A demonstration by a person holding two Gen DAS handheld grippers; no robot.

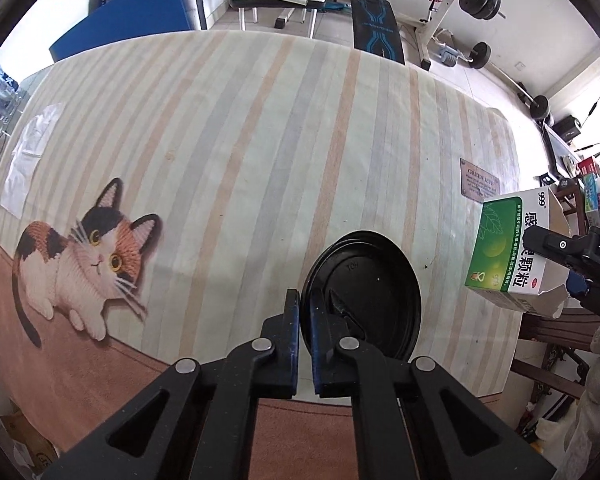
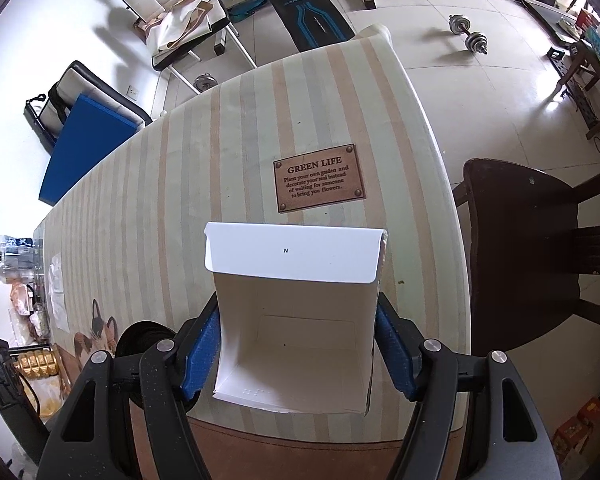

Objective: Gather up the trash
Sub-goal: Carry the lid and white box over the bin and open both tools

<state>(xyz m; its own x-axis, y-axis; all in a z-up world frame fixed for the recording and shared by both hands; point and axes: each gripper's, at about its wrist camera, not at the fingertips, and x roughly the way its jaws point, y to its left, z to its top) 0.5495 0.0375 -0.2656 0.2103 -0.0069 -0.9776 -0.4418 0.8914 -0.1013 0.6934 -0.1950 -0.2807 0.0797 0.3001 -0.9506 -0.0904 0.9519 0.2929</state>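
Now the left gripper point(image 1: 305, 300) pinches a black lid's point(image 1: 364, 292) rim — right gripper point(image 2: 296, 344) clamps an opened box point(image 2: 296, 320).

Black lid point(image 1: 362, 292) — open green-white carton point(image 1: 512, 248)

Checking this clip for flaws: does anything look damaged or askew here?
Only the green medicine box: its open end is torn and ragged, flap bent, as the right gripper clamps its sides. The black lid, pinched at its rim by the left gripper, looks intact.

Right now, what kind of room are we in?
Probably a home room doubling as a gym: a weight bench and dumbbell on tiled floor, beside a table with a striped cat tablecloth.
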